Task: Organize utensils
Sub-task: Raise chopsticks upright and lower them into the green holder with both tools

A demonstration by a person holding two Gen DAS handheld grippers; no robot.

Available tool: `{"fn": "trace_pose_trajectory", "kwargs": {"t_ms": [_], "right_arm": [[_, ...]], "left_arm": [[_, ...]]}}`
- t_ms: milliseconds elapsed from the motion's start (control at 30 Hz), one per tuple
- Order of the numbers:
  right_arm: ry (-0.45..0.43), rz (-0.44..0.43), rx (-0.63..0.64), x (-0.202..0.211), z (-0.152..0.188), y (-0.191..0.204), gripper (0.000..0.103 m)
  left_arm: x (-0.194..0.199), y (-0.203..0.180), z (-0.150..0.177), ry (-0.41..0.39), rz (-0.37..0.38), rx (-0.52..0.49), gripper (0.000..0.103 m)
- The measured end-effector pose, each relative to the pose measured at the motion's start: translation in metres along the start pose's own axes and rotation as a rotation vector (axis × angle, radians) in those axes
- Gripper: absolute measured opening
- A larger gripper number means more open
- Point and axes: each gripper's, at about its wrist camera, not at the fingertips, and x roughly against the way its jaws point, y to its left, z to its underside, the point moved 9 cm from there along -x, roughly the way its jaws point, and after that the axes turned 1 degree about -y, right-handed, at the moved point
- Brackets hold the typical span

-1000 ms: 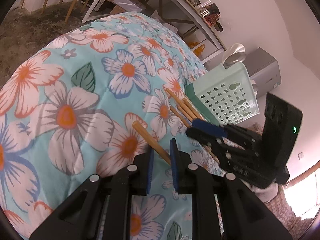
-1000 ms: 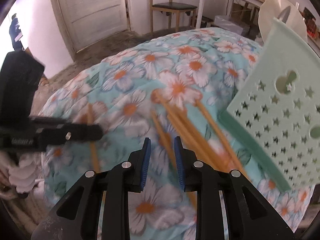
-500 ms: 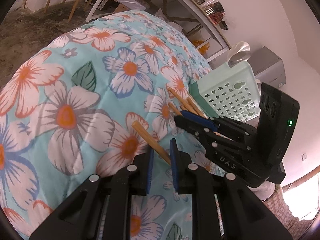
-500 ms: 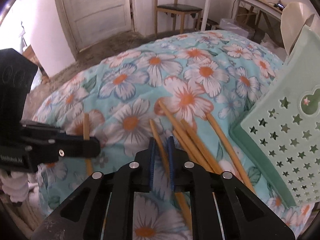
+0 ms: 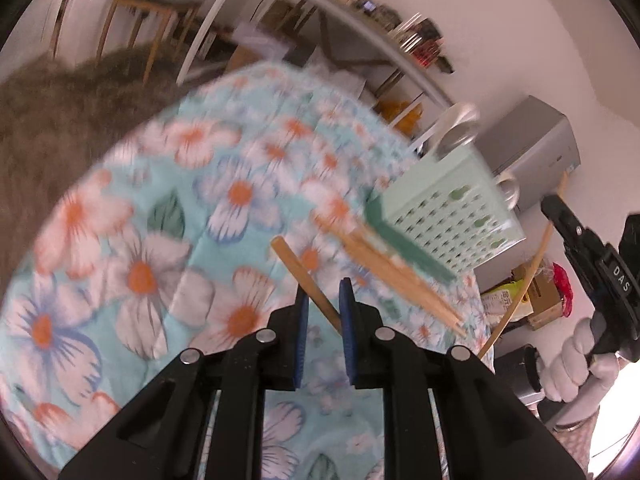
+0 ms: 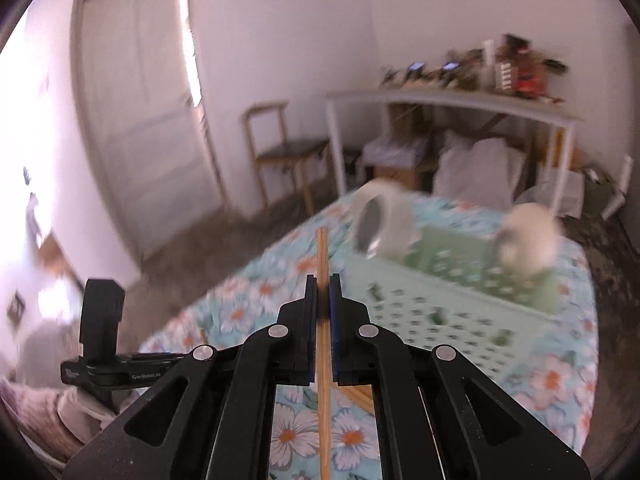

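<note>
My left gripper (image 5: 323,294) is shut on a wooden chopstick (image 5: 298,266) that juts up and left out of the jaws, lifted above the floral cloth (image 5: 160,264). My right gripper (image 6: 322,286) is shut on another chopstick (image 6: 322,256) that stands upright between the pads; in the left wrist view it (image 5: 524,284) hangs from the right gripper (image 5: 554,210) at the far right. Several more chopsticks (image 5: 392,272) lie on the cloth beside the pale green perforated basket (image 5: 448,212). The basket (image 6: 432,300) also shows in the right wrist view, ahead and to the right.
Two white cups (image 6: 384,220) stand in the basket's far end. A grey box (image 5: 528,148) sits behind the basket. A white shelf table (image 6: 452,100), a wooden chair (image 6: 284,152) and a door (image 6: 136,100) line the room. The left gripper (image 6: 104,344) is low on the left.
Both grippers have lifted their chopsticks off the cloth. The right gripper has swung up and away to the right, and its view now looks across the basket into the room.
</note>
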Motion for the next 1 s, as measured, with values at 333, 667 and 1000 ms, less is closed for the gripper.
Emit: {"fn": "trace_pose_trajectory", "kwargs": {"t_ms": [333, 667, 1000], "right_arm": [[-0.159, 0.037, -0.142, 0.073, -0.002, -0.024, 0.004], [-0.276, 0.03, -0.206, 0.114, -0.009, -0.04, 0.004], [-0.306, 0.012, -0.242, 0.121, -0.008, -0.059, 0.004]], "left_arm": [[0.058, -0.078, -0.047, -0.2, 0.042, -0.222, 0.006], [0.103, -0.175, -0.116, -0.41, 0.132, -0.403, 0.005], [0.086, -0.25, -0.191, -0.569, 0.195, -0.462, 0.005]]}}
